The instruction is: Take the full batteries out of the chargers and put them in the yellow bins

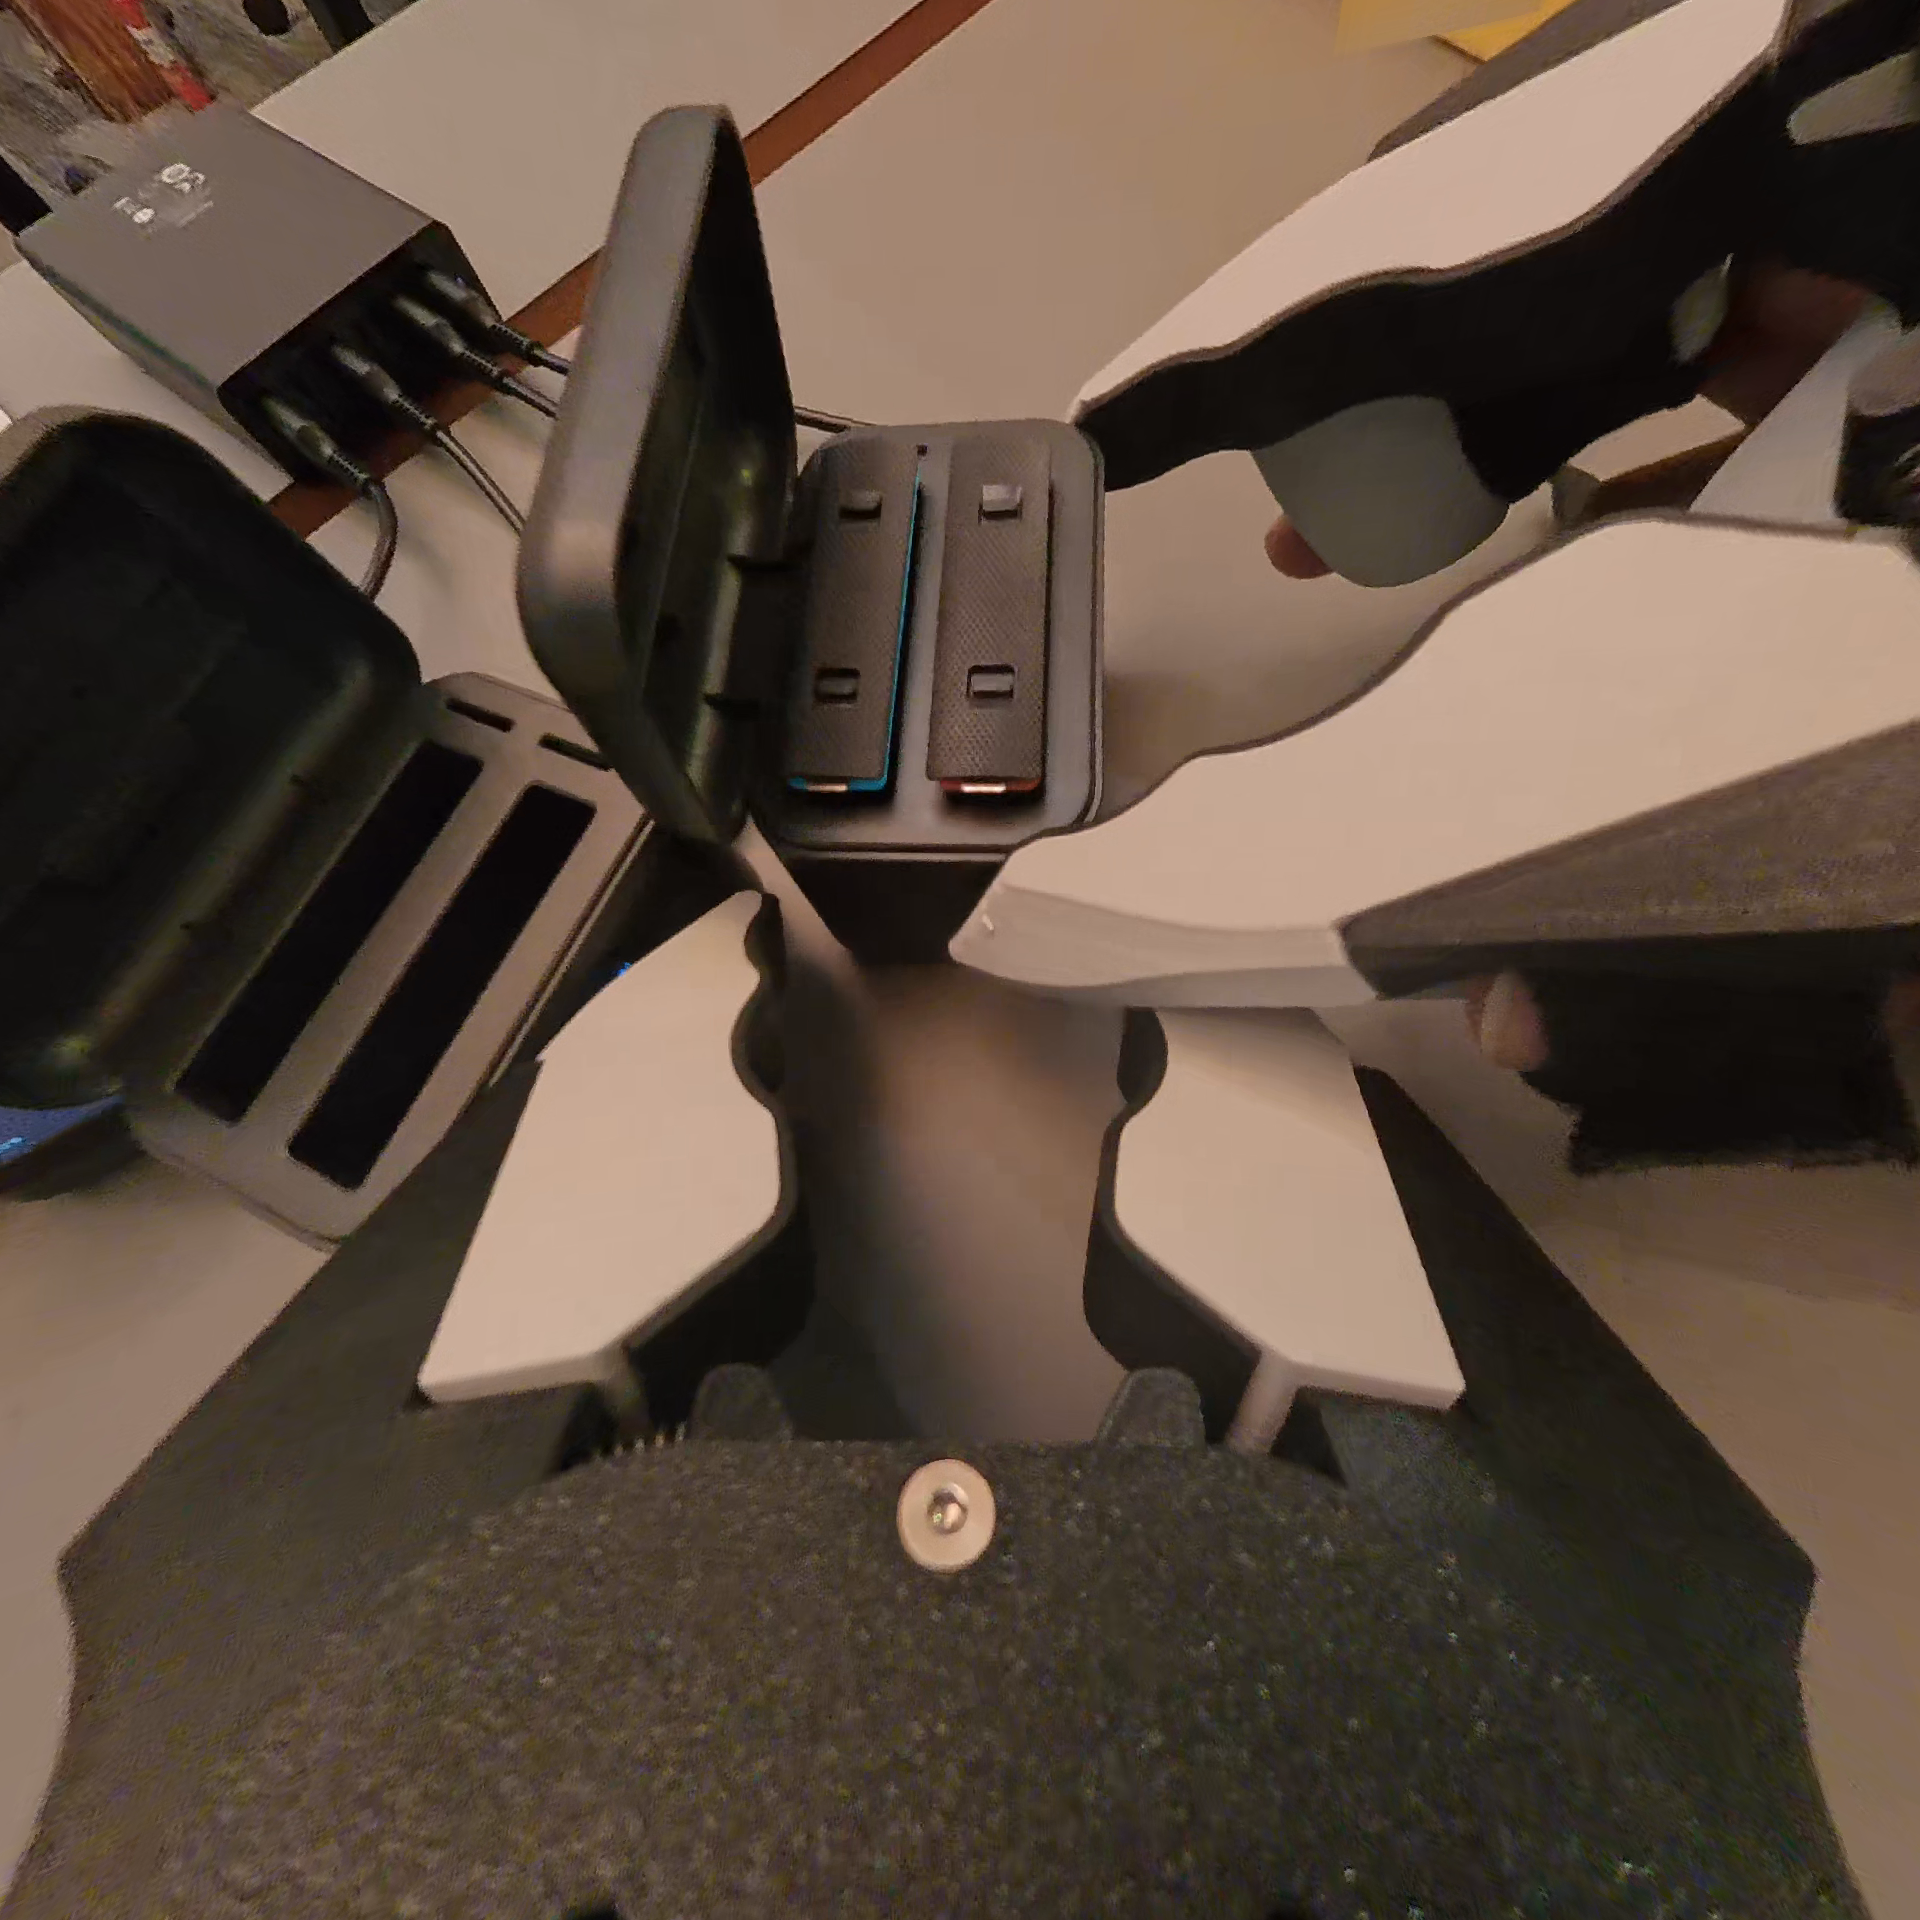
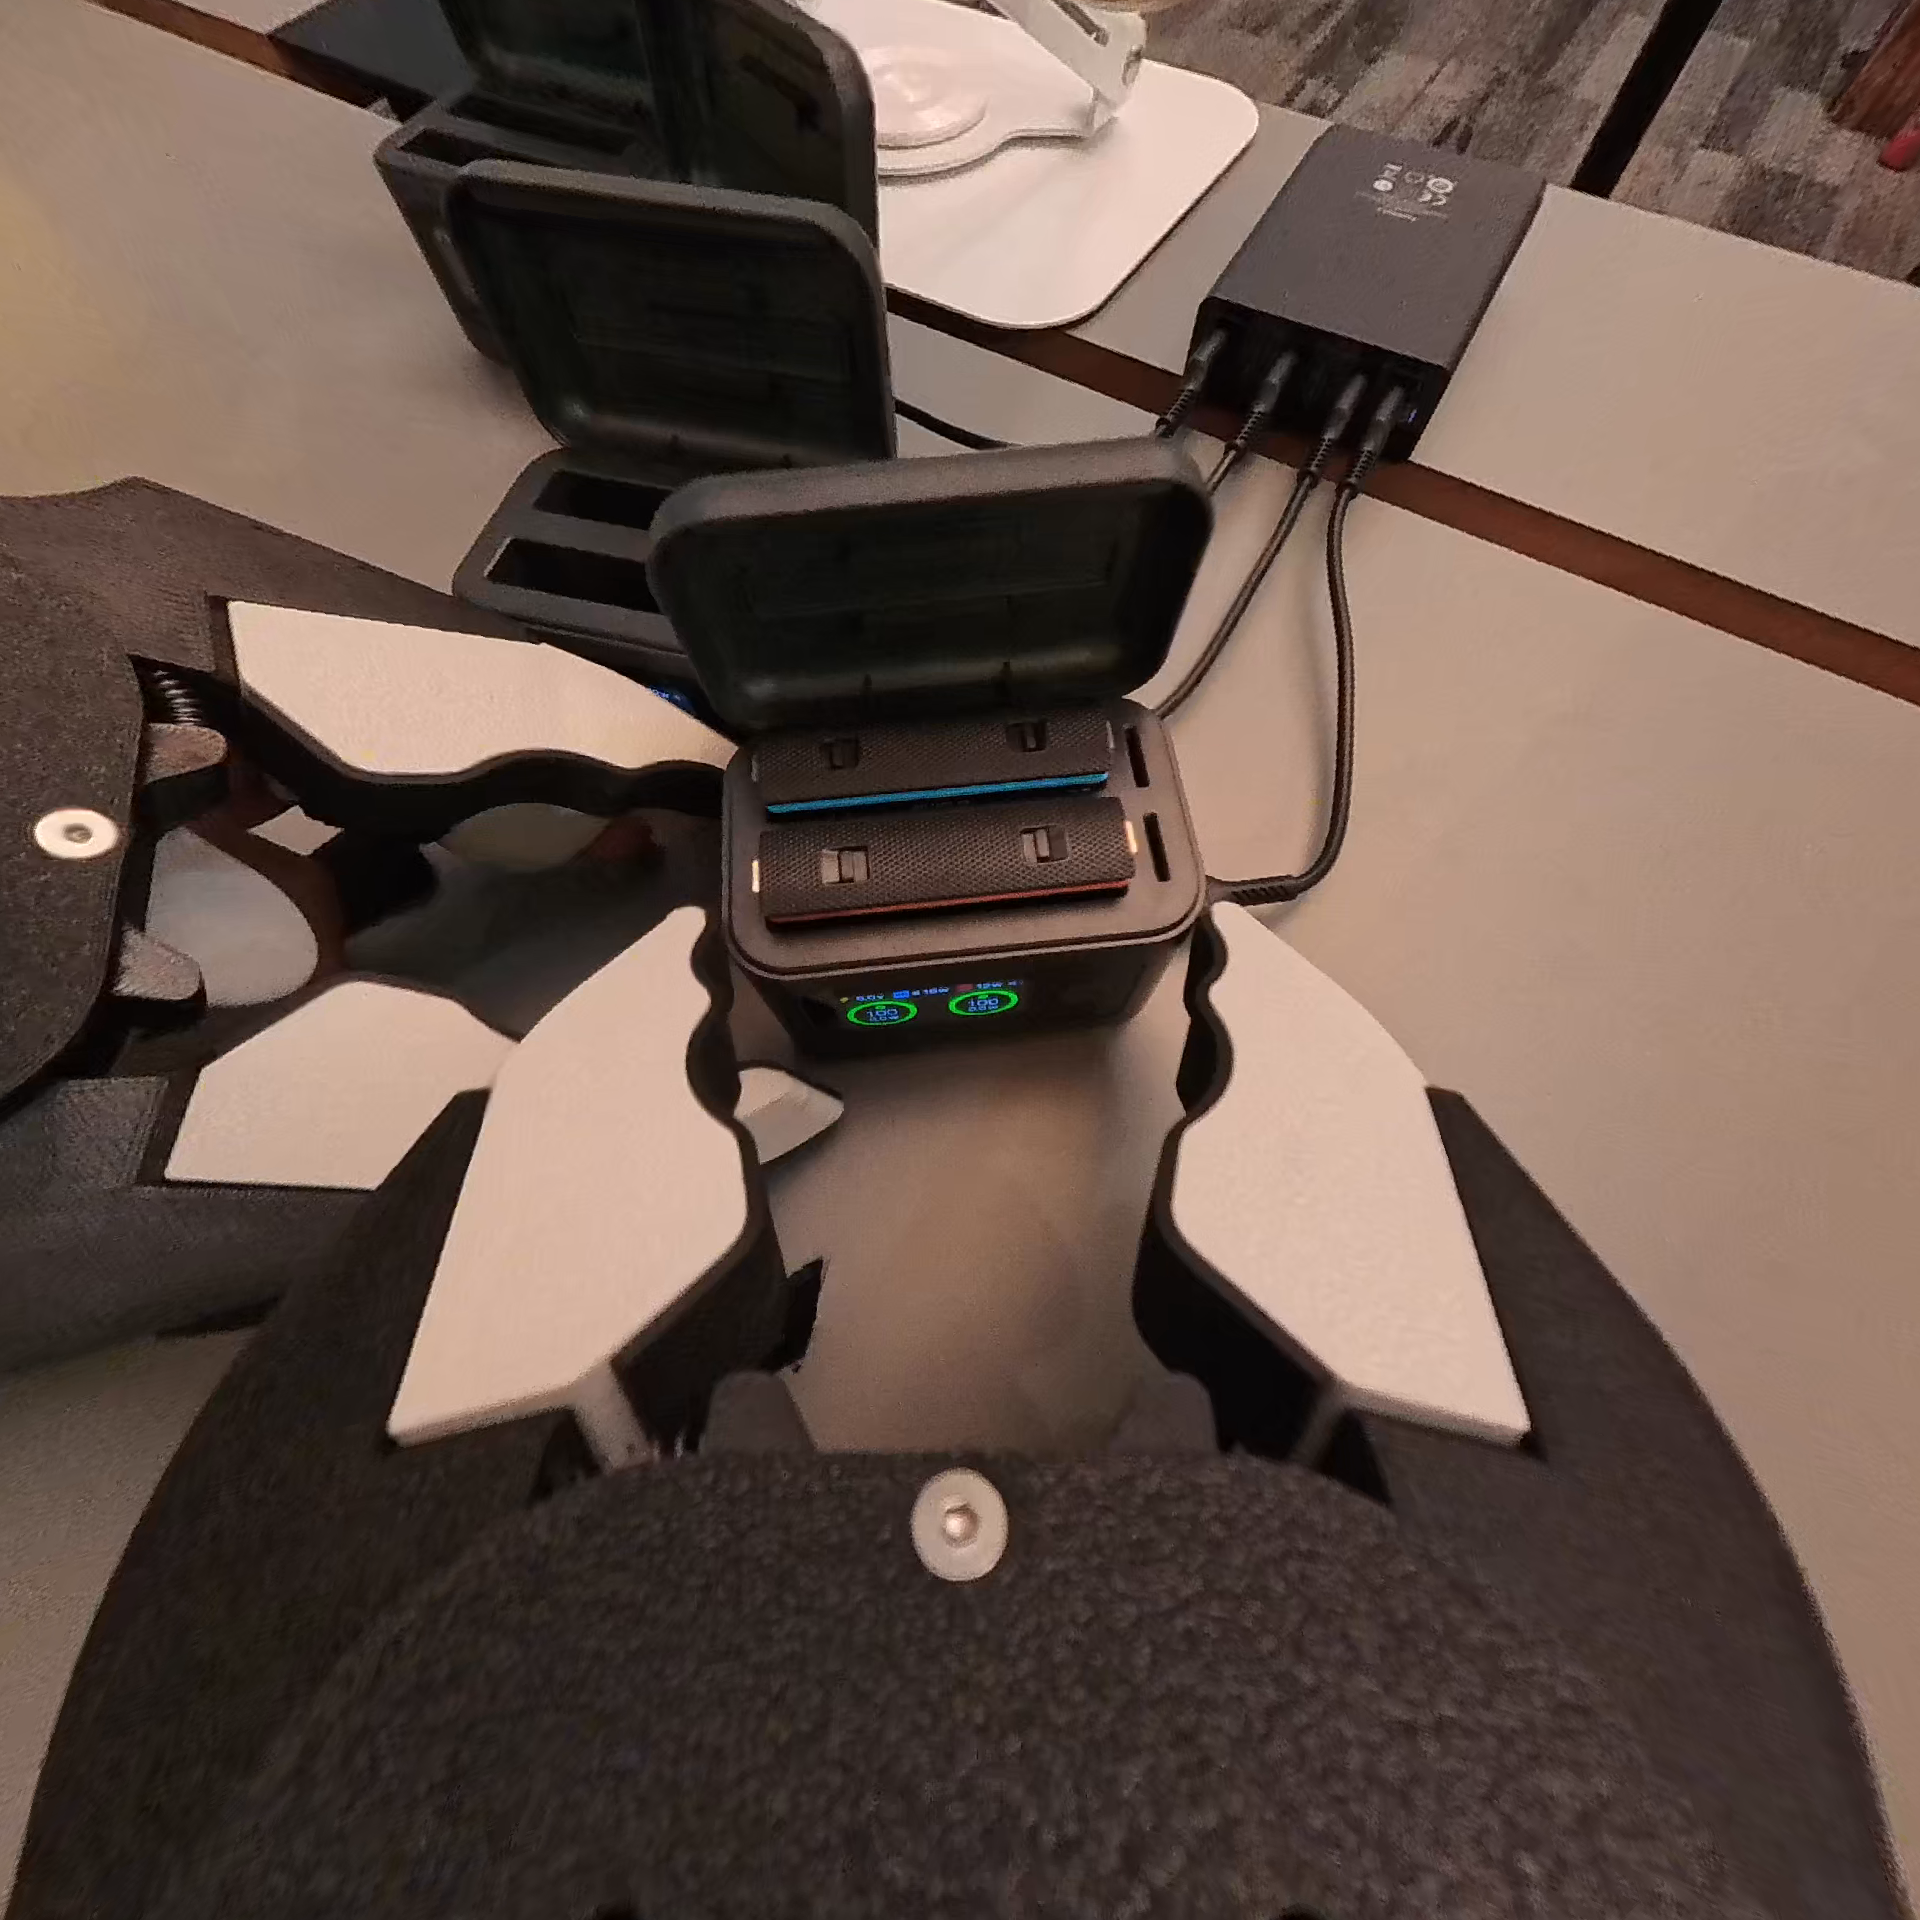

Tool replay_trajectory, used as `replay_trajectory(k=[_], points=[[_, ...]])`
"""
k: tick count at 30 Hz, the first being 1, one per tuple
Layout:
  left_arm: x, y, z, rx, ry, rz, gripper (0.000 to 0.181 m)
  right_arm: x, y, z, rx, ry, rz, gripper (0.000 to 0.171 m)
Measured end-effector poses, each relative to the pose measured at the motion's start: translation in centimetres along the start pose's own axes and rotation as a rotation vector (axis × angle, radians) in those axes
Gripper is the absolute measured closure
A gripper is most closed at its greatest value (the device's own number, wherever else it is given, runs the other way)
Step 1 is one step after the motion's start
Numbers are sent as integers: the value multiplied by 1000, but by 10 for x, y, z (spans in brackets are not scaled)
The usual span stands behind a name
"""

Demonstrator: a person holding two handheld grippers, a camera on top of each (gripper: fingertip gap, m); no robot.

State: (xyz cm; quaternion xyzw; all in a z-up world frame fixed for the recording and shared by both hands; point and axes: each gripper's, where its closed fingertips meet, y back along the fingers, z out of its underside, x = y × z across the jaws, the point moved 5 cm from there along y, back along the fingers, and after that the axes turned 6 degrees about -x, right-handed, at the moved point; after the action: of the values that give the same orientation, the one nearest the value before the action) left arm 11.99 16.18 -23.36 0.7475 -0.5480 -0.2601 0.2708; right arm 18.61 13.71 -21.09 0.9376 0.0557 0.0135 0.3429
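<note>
You had both tongs spread wide around the same charger (image 2: 961, 914), neither one holding anything. Your right gripper (image 2: 951, 997) faced the charger's lit front display, with its two white-faced fingers (image 2: 1340, 1205) standing either side of the case and apart from it. Your left gripper (image 1: 868, 935) came in from the charger's end, its fingers open, with the case's lower corner just between the fingertips; whether they touched it cannot be told. The charger's lid (image 2: 930, 582) stood hinged up, and two batteries sat side by side in the slots: the blue-edged battery (image 2: 935, 774) nearer the lid, and the red-edged battery (image 2: 940, 862) nearer the display. Both rose slightly above the charger's top rim. In the left wrist view, your right gripper's fingers showed at the right, flanking the charger (image 1: 940, 644), with gloved hands (image 1: 1403, 436) behind them. A second charger (image 1: 384, 935) with its lid up and dark, unfilled slots lay just beside the first, and a third stood farther back (image 2: 623, 135). Cables (image 2: 1340, 644) ran from a black power hub (image 2: 1371, 260) on the grey table (image 2: 1610, 883) to the chargers. No yellow bin could be made out for certain.
</note>
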Motion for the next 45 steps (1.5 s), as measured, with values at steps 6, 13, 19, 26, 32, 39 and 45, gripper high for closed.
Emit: replay_trajectory(k=[6,13,19,26,32,39,45], points=[[-1,0,0,2,7,11,121,15,43,-26,113,29,-114,88],[-2,2,1,6,7,19,123,11,57,12,15,18,-104,107],[-2,2,1,3,2,19,122,-3,53,48,-48,53,-70,149],[-1,2,1,2,-1,17,122,1,49,53,-63,36,-47,170],[-1,2,1,0,-3,16,122,-1,48,50,-44,39,-54,167],[-1,0,0,-2,-10,12,123,-4,31,8,83,88,-23,110],[-1,0,0,-2,-10,13,123,-2,9,-10,100,89,-23,102]])
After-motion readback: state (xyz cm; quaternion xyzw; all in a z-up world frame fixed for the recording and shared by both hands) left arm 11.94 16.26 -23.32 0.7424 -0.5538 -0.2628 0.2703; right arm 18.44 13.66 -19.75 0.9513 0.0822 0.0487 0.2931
